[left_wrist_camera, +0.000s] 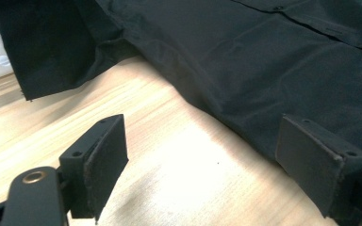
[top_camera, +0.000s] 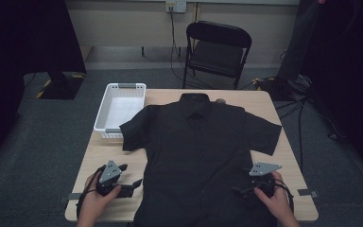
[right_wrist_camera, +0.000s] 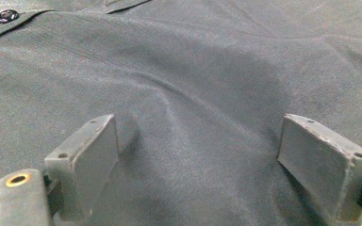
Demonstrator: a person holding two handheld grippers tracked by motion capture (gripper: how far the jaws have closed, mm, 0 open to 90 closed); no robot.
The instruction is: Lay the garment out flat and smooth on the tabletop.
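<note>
From above I see a black short-sleeved button shirt (top_camera: 196, 146) spread flat, front up, across the middle of a light wooden counter (top_camera: 283, 156), its collar toward the far edge and its hem at the near edge. A white plastic basket (top_camera: 119, 109) sits at the far left corner of the counter, and the shirt's left sleeve lies over its near corner. A black folding chair (top_camera: 216, 49) stands on the floor beyond the counter.

My left hand-held gripper (top_camera: 131, 185) rests on bare wood just beside the shirt's left side edge, near the hem. In the left gripper view its jaws stand wide apart, holding nothing: one is over the wood, the other at the cloth's edge.

My right hand-held gripper (top_camera: 240, 191) lies over the shirt's lower right part. In the right gripper view its jaws are also spread wide, with dark fabric gently rippled between them and a button (right_wrist_camera: 7, 15) far off at the upper left.
</note>
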